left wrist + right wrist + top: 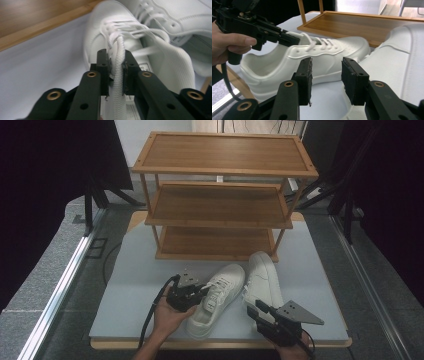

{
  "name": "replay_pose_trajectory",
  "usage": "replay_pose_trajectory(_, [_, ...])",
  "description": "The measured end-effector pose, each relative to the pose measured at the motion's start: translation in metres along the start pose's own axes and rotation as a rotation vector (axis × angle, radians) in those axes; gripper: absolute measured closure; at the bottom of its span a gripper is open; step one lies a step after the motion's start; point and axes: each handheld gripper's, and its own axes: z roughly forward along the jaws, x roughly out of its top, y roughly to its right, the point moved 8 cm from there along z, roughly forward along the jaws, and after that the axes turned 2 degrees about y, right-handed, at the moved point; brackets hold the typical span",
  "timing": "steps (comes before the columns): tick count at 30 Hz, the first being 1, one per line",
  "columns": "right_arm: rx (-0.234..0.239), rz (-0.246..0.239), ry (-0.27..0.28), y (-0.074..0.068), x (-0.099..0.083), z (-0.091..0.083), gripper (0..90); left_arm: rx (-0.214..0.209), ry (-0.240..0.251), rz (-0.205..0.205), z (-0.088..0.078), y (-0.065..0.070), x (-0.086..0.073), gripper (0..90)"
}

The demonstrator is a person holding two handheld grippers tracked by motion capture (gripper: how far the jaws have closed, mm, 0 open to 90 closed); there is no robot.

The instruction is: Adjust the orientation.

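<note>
1. L gripper (116,72): jaws nearly closed, pads pinching a white lace (118,75) of the left sneaker (216,297); lace ran up between the pads toward the eyelets. In the high view this gripper (200,291) sat at the sneaker's lacing, approx. mid-shoe, hand (167,316) under it.
2. R gripper (327,77): jaws roughly half open, nothing between the pads, only bare table behind the gap. In the high view it (256,310) hovered at the heel end of the right sneaker (262,280).
3. Surroundings: a three-tier wooden shoe rack (220,195) stood at the far half of the table (135,275), its bottom shelf level w/ the tabletop, front lip just beyond the toes of both sneakers. Right sneaker's toe was very near the rack's front right post.
4. In the way: the two sneakers lay side by side, touching or almost so around mid-length; can't tell which. L gripper's cable trailed off the near table edge.
5. Room: open table to the left of the left sneaker and to the right of the right one; near edge was close behind both heels & both hands. Dark curtains at both sides, well apart from the table.
6. Thing vs tool: left sneaker lay angled, toe toward the rack, heel toward the person; lace was clamped at the L gripper's tips. From the right gripper view the left sneaker (307,62) lay ahead, side-on, apart from the R jaws, w/ the right sneaker (397,65) just beside the right-hand jaw.
</note>
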Motion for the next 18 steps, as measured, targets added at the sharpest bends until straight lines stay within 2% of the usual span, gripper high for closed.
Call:
replay_pose_trajectory(1, [0.000,0.000,0.000,0.000,0.000,0.000,59.8,0.003,0.010,-0.015,-0.002,-0.004,0.000,80.8])
replay_pose_trajectory(2, [-0.005,0.010,0.006,0.003,0.001,-0.002,59.8,0.018,0.031,-0.038,-0.008,-0.014,-0.002,81.3])
replay_pose_trajectory(3, [-0.009,0.014,0.008,0.005,0.001,-0.003,59.8,0.018,0.031,-0.038,-0.008,-0.014,-0.002,81.4])
replay_pose_trajectory(5, [-0.011,0.022,0.013,0.008,0.002,-0.004,59.9,0.035,0.043,-0.060,-0.016,-0.025,-0.005,81.9])
replay_pose_trajectory(6, [-0.012,0.025,0.014,0.008,0.002,-0.005,59.9,0.064,0.055,-0.091,-0.024,-0.037,-0.008,82.2])
replay_pose_trajectory(7, [-0.012,0.025,0.014,0.008,0.002,-0.005,59.9,0.064,0.055,-0.091,-0.024,-0.037,-0.008,82.2])
replay_pose_trajectory(12, [-0.011,0.013,0.005,0.006,0.000,-0.002,59.9,0.103,0.076,-0.127,-0.047,-0.063,-0.019,82.1])
replay_pose_trajectory(14, [-0.007,0.011,-0.004,0.005,-0.001,0.001,59.9,0.115,0.093,-0.157,-0.058,-0.075,-0.026,81.9])
replay_pose_trajectory(16, [-0.006,0.009,-0.008,0.005,-0.002,0.001,60.0,0.113,0.099,-0.163,-0.060,-0.077,-0.029,81.7])
replay_pose_trajectory(18, [-0.006,0.001,-0.016,0.004,-0.004,0.004,60.4,0.093,0.095,-0.169,-0.061,-0.078,-0.033,80.7])
